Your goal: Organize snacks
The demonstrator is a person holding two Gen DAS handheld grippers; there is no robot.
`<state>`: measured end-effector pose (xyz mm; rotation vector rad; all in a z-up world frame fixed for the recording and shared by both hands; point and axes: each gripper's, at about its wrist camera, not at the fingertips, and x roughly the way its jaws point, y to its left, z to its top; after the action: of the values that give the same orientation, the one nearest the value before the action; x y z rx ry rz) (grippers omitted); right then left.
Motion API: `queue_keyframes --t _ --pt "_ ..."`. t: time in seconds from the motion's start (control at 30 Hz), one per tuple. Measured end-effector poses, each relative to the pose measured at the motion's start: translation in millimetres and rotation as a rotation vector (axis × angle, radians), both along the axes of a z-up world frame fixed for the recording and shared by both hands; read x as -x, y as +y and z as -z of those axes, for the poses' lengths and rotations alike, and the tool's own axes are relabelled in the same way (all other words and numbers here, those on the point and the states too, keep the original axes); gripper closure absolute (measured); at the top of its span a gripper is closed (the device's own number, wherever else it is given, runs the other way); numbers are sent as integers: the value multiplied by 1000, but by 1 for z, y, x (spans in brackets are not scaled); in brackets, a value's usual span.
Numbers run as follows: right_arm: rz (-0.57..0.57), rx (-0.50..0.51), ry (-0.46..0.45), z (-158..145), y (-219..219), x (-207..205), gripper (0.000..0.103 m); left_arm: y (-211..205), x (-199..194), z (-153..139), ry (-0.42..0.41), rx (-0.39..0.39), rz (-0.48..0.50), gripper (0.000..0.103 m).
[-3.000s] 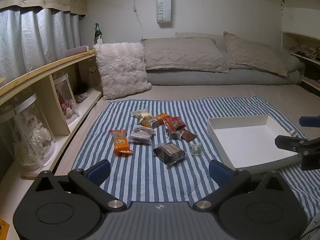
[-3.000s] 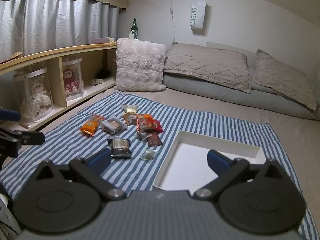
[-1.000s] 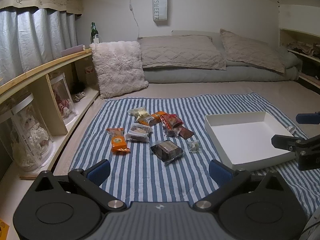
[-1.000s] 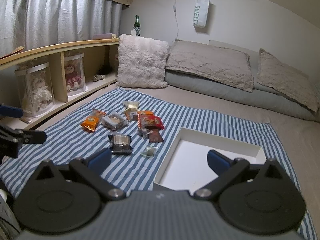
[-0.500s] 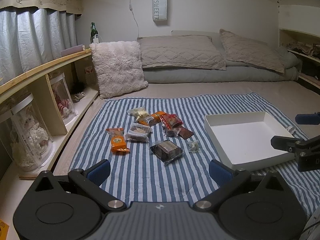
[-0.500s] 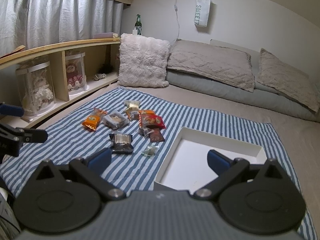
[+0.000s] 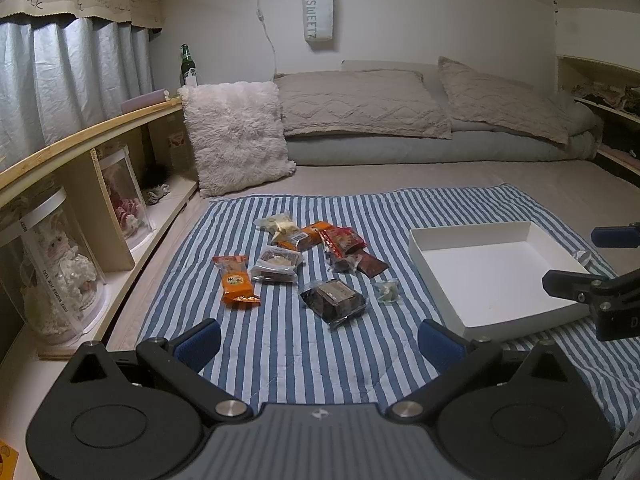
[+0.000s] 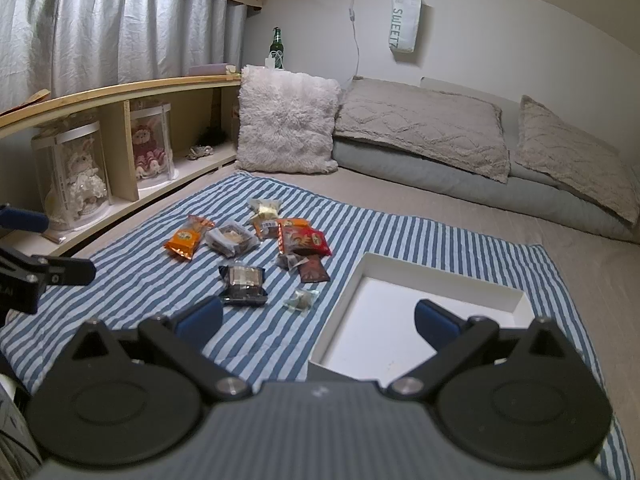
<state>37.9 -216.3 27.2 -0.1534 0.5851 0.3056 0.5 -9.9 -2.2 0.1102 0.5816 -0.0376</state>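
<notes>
Several snack packets lie on a blue striped cloth: an orange packet, a dark brownie pack, a red packet and a small clear candy. A white empty box sits to their right. My left gripper is open and empty, held above the cloth short of the snacks. My right gripper is open and empty over the near corner of the box. The brownie pack and the orange packet show in the right wrist view too.
A low wooden shelf with doll jars runs along the left. A fluffy pillow and grey bedding lie at the back. The right gripper's fingers reach in over the box's right edge.
Both grippers have drifted slightly; the view has shifted a little closer to the snacks. Nothing was picked up or moved on the cloth.
</notes>
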Motion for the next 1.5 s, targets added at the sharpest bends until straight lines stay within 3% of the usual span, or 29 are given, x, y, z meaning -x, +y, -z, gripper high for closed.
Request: queue_keyframes --t 0.5,0.7,0.93,1.13,1.5 --pt "21 23 -6 2 2 -3 0 13 -9 0 -40 -3 -79 0" --pt "6 58 3 3 8 -15 0 11 -27 -3 -45 -35 -94 0" --pt "-40 60 43 2 21 -44 0 11 -48 -11 -55 -20 -114 0" --pt "-88 88 37 7 37 -66 0 11 -85 -12 -25 -2 -149 0" --pt "-94 23 91 20 52 -102 0 41 -164 9 71 46 -280 0"
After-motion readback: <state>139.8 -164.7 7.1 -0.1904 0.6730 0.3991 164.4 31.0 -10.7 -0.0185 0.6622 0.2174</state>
